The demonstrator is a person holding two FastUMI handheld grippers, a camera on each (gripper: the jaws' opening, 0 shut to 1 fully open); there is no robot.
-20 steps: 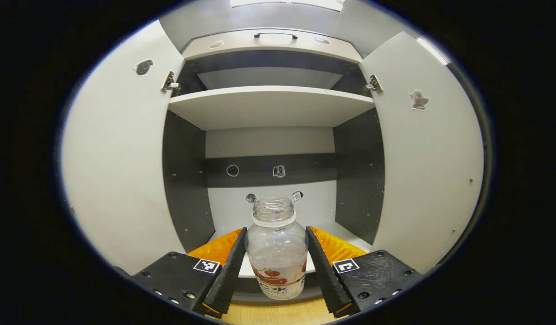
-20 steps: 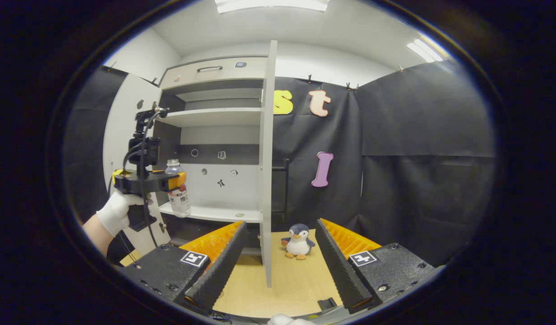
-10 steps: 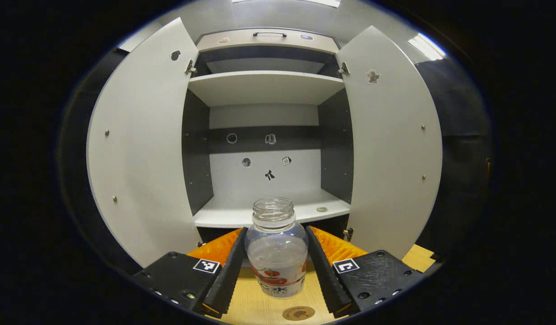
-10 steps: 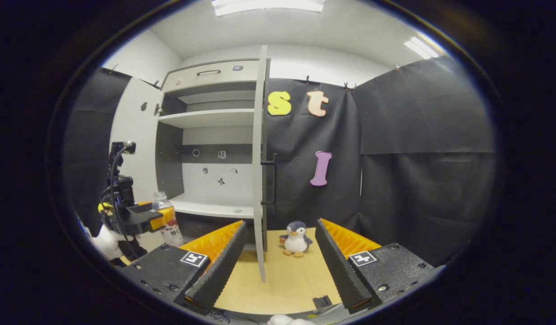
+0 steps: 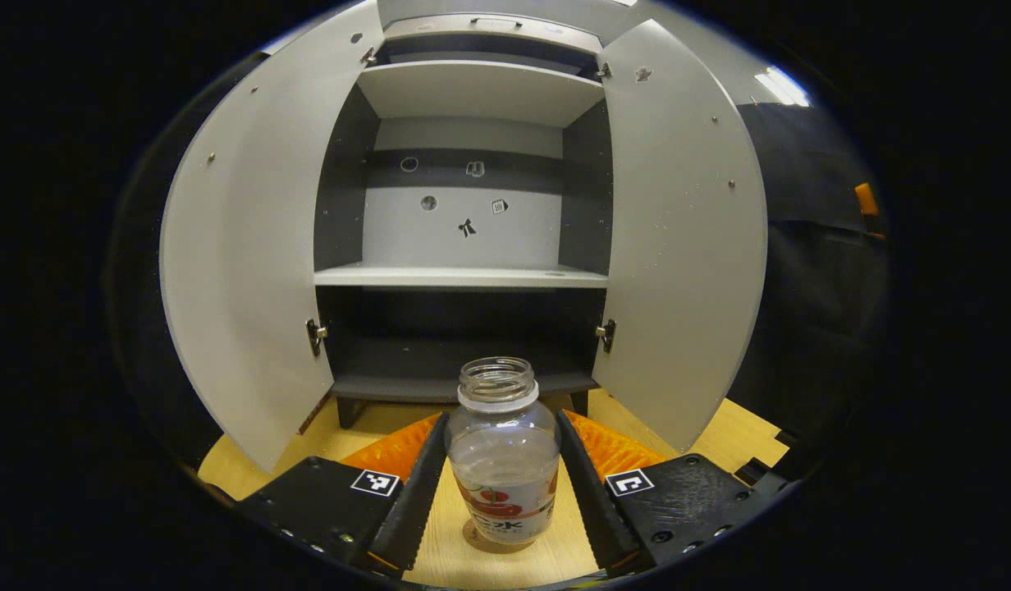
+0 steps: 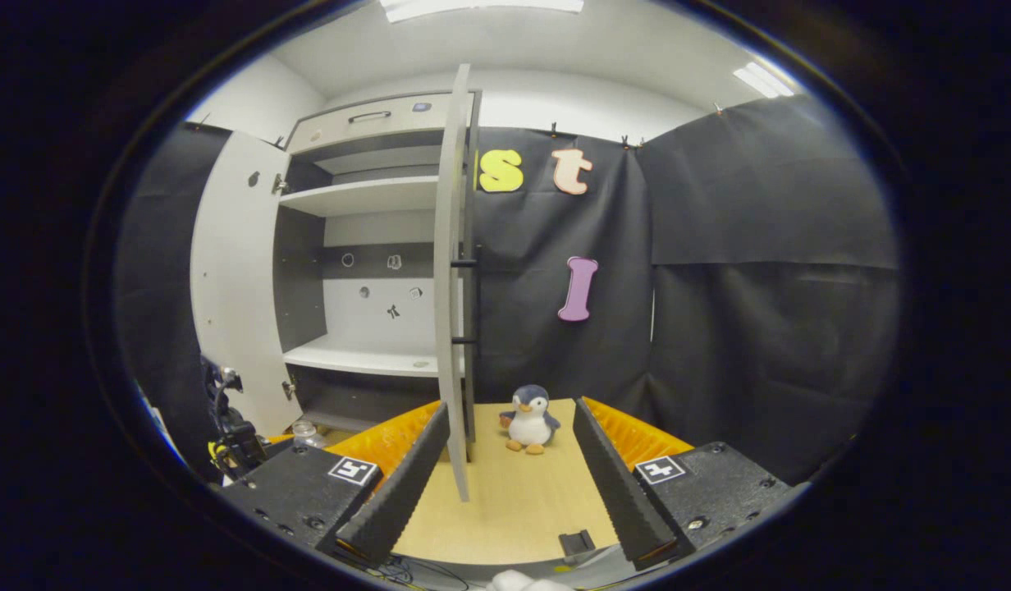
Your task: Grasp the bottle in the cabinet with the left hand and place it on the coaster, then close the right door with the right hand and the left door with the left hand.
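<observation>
The clear bottle (image 5: 502, 460), uncapped and with a red-printed label, stands upright between the fingers of my left gripper (image 5: 500, 420), which is shut on it. Its base is at the wooden tabletop (image 5: 341, 431) in front of the cabinet; I cannot tell whether it touches, and no coaster shows beneath it. Both cabinet doors are wide open: the left door (image 5: 251, 271) and the right door (image 5: 678, 246). In the right gripper view, my right gripper (image 6: 510, 408) is open and holds nothing, and the right door (image 6: 450, 287) stands edge-on just beyond its left finger. The left gripper (image 6: 231, 435) and the bottle's top (image 6: 304, 428) appear low at the left.
The cabinet's white shelf (image 5: 460, 277) is bare, with small stickers on the back wall. A plush penguin (image 6: 528, 419) sits on the table to the right of the right door. A small black item (image 6: 575, 542) lies near the table's front edge.
My left gripper has drawn the bottle out of the cabinet and lowered it to the tabletop. The coaster, seen below the bottle half a second ago, is now out of sight. The right gripper shifted slightly.
</observation>
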